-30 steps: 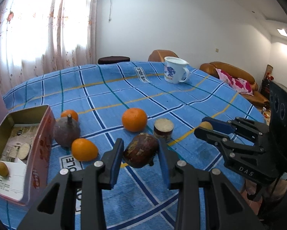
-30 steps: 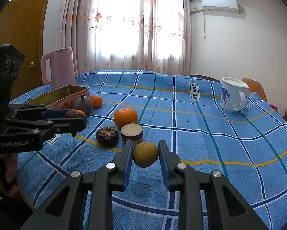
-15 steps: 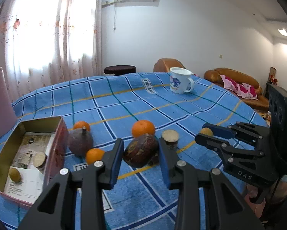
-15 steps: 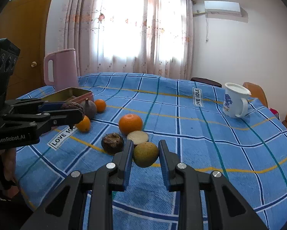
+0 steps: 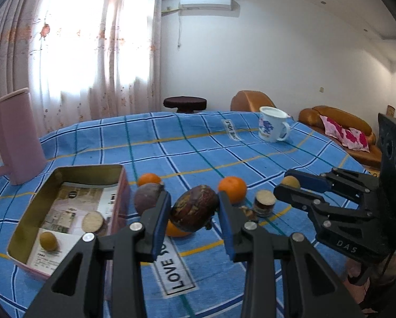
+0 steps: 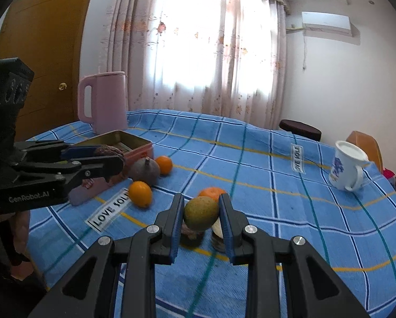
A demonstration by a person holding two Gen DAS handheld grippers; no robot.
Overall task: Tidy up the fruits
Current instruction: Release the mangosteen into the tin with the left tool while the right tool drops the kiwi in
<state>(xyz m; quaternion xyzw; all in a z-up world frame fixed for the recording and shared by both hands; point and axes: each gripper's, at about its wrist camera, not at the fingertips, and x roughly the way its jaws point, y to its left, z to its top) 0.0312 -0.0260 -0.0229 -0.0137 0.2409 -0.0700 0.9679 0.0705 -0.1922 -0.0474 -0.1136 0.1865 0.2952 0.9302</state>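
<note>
**Two grippers, two fruits in the air above the checked cloth**

Three oranges are lying on the blue checked tablecloth [image 5: 198, 145]: one [image 5: 232, 188] beside the cut fruit half [image 5: 263, 202], one [image 5: 149, 179] behind the big purple-brown fruit [image 5: 147, 198], and one [image 6: 140, 193] near the "LOVE SOLE" label, mostly hidden in the left wrist view. One more dark fruit [image 6: 191, 234] is sitting on the cloth beneath the right gripper, partly hidden. One pink tin box [image 5: 65, 175] is standing open at the left, holding two pieces: a small yellow-green fruit [image 5: 48, 241] and a pale cut slice [image 5: 93, 220]. One pink jug [image 6: 102, 102] and one white mug [image 5: 273, 127] are standing further back.

The left gripper [image 5: 193, 212] is pointing slightly downward, its blue pads pinching one dark wrinkled fruit [image 5: 195, 208] clear of the cloth, just beside the box. The right gripper [image 6: 201, 214] is tilting down likewise, its pads pressing on one green-yellow fruit [image 6: 201, 213] held above the cloth, near the middle of the table. Each gripper is showing side-on in the other's view, the two well apart.
</note>
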